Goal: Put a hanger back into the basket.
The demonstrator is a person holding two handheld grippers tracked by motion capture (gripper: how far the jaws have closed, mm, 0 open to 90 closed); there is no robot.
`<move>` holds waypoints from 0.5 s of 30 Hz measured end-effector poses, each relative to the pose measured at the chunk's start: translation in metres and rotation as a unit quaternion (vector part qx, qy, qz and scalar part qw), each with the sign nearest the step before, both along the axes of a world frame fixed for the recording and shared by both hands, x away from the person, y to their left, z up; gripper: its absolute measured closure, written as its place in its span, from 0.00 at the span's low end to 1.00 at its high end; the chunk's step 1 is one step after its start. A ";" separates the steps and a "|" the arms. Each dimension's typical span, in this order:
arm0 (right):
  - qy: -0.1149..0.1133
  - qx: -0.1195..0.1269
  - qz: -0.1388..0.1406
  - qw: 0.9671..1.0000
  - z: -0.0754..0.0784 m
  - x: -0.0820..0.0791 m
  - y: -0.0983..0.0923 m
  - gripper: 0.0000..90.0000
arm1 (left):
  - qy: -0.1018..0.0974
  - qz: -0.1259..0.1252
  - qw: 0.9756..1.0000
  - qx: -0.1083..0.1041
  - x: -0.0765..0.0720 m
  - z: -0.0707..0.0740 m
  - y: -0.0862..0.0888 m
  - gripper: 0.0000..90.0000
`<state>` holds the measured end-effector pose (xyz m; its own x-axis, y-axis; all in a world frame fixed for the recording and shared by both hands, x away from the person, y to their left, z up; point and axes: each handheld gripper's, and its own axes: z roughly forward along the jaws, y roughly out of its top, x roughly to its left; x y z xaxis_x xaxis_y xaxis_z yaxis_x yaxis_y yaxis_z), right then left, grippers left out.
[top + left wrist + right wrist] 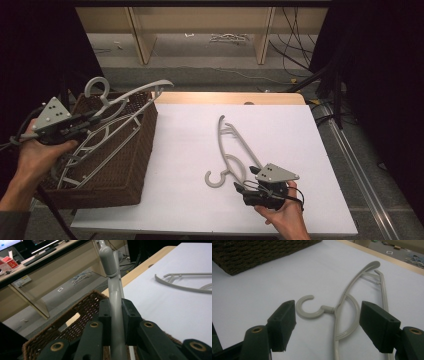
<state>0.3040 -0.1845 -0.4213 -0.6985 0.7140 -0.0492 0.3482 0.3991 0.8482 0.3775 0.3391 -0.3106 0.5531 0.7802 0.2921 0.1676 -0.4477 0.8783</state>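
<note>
Right gripper, bottom centre of high view: jaws wide, nothing between pads, flat hanger on white table just ahead | left gripper, left edge: jaws clamped on raised hanger over wicker basket | 2 hangers well apart
</note>
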 end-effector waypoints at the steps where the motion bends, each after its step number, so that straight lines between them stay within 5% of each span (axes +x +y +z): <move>1: 0.000 -0.001 0.000 1.000 0.000 0.000 0.000 0.32 | 0.001 0.004 1.000 0.003 0.001 -0.001 0.003 0.88; 15: 0.001 0.001 0.001 1.000 -0.001 0.001 0.001 0.29 | 0.015 0.038 0.999 0.007 0.011 -0.017 0.030 0.88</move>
